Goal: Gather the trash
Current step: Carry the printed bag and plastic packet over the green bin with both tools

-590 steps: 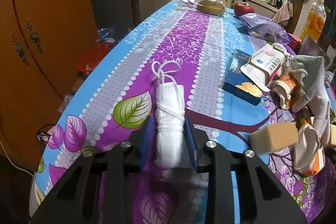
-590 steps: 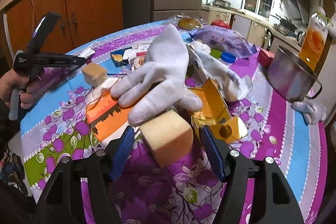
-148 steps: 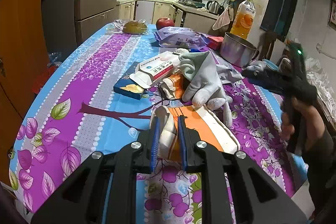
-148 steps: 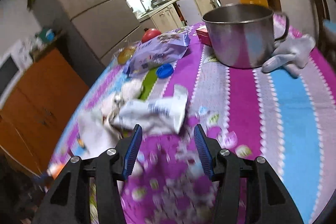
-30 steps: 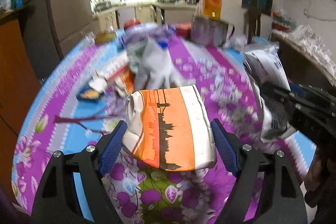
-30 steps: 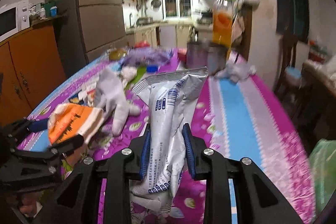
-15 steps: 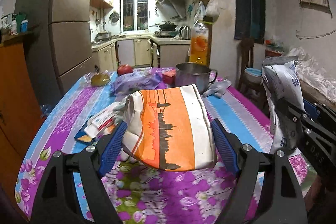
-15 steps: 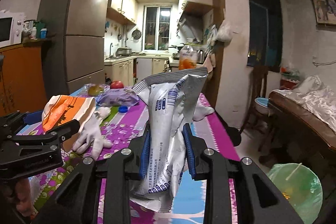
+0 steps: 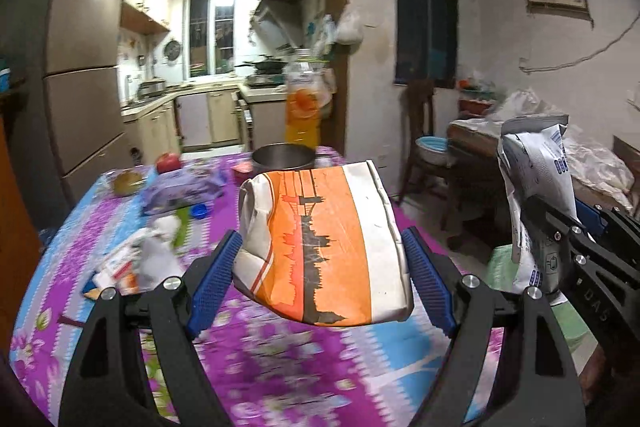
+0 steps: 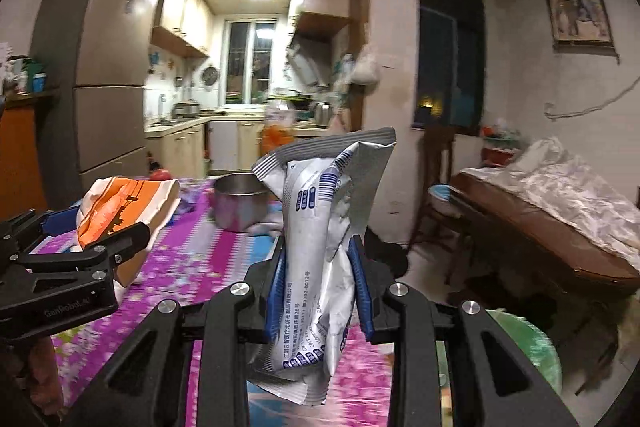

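Note:
My left gripper [image 9: 320, 267] is shut on a flattened orange-and-white carton [image 9: 320, 247], held wide above the purple flowered table [image 9: 260, 367]; the same carton [image 10: 120, 207] shows at the left of the right wrist view. My right gripper [image 10: 318, 287] is shut on a crumpled white wrapper with blue print [image 10: 324, 251], standing upright between the blue pads; that wrapper [image 9: 536, 179] appears at the right of the left wrist view. A green-lined trash bin [image 10: 528, 351] sits low on the floor at the right, partly hidden by the gripper's frame.
On the table lie a white glove [image 9: 156, 255], a purple packet [image 9: 180, 191], a steel pot [image 9: 282, 157], a juice bottle [image 9: 302, 111] and an apple [image 9: 168, 161]. A brown sofa with white bags [image 10: 560, 227] and a chair [image 9: 420, 131] stand right of the table.
Both grippers rose and swung right with their loads. The table sank lower in view, and the sofa, wall and green bin came into sight.

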`<action>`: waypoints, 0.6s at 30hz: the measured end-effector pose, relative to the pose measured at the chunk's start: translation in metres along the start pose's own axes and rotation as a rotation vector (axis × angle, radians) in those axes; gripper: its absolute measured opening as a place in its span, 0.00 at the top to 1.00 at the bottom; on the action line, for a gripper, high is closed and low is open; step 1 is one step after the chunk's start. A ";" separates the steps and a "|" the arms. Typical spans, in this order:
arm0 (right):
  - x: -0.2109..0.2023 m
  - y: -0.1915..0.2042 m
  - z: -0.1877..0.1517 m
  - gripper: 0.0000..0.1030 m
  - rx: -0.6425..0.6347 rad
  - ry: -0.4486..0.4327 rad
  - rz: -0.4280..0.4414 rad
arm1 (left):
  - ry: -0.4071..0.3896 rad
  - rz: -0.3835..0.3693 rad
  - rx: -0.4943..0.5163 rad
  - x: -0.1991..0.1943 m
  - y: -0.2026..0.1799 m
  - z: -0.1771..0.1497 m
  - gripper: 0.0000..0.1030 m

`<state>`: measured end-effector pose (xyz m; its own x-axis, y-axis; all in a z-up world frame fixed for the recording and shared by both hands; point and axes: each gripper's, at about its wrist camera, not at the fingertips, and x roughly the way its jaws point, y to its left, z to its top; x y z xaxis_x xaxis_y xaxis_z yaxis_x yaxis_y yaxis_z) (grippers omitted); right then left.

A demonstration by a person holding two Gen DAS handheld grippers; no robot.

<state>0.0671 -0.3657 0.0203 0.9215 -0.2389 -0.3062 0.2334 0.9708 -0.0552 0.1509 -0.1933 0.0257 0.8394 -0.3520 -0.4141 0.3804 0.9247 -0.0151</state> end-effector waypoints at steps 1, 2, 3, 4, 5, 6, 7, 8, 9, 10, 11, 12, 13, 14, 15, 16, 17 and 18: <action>-0.003 -0.013 0.000 0.70 0.005 0.002 -0.023 | 0.000 -0.017 0.006 0.002 -0.010 0.002 0.25; -0.005 -0.024 0.000 0.70 0.009 0.004 -0.044 | -0.001 -0.035 0.012 0.005 -0.019 0.004 0.25; -0.007 -0.036 0.000 0.70 0.016 0.007 -0.065 | -0.001 -0.049 0.017 0.005 -0.026 0.004 0.25; -0.011 -0.049 -0.001 0.70 0.022 0.009 -0.082 | -0.001 -0.065 0.024 0.007 -0.034 0.005 0.25; -0.013 -0.057 -0.002 0.70 0.026 0.011 -0.099 | 0.000 -0.079 0.031 0.008 -0.042 0.005 0.25; -0.015 -0.068 -0.002 0.70 0.032 0.013 -0.114 | 0.001 -0.100 0.040 0.010 -0.054 0.006 0.25; -0.019 -0.080 -0.003 0.70 0.038 0.015 -0.132 | 0.001 -0.110 0.047 0.010 -0.060 0.006 0.25; -0.022 -0.090 -0.003 0.70 0.043 0.016 -0.147 | 0.002 -0.127 0.058 0.012 -0.072 0.007 0.25; -0.025 -0.100 -0.004 0.70 0.049 0.018 -0.161 | 0.003 -0.138 0.064 0.013 -0.077 0.006 0.25; -0.028 -0.113 -0.005 0.70 0.055 0.019 -0.177 | 0.004 -0.152 0.071 0.014 -0.086 0.007 0.25; -0.030 -0.125 -0.006 0.70 0.061 0.023 -0.191 | 0.006 -0.165 0.079 0.017 -0.096 0.008 0.25; -0.032 -0.136 -0.008 0.70 0.067 0.029 -0.204 | 0.009 -0.177 0.086 0.019 -0.104 0.008 0.25; -0.033 -0.147 -0.010 0.70 0.071 0.035 -0.215 | 0.012 -0.189 0.092 0.021 -0.111 0.008 0.25; -0.036 -0.159 -0.012 0.70 0.075 0.041 -0.225 | 0.016 -0.200 0.097 0.023 -0.117 0.008 0.25; -0.037 -0.172 -0.014 0.70 0.081 0.056 -0.235 | 0.021 -0.214 0.105 0.026 -0.126 0.008 0.25; -0.032 -0.180 -0.015 0.70 0.085 0.068 -0.241 | 0.027 -0.227 0.112 0.029 -0.135 0.009 0.25; -0.030 -0.193 -0.018 0.70 0.093 0.086 -0.249 | 0.038 -0.244 0.121 0.034 -0.146 0.008 0.25; -0.028 -0.205 -0.022 0.70 0.105 0.109 -0.252 | 0.046 -0.256 0.127 0.037 -0.153 0.007 0.25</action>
<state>-0.0134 -0.5578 0.0198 0.7933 -0.4629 -0.3956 0.4864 0.8725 -0.0455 0.1265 -0.3488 0.0192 0.6921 -0.5622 -0.4527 0.6257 0.7799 -0.0119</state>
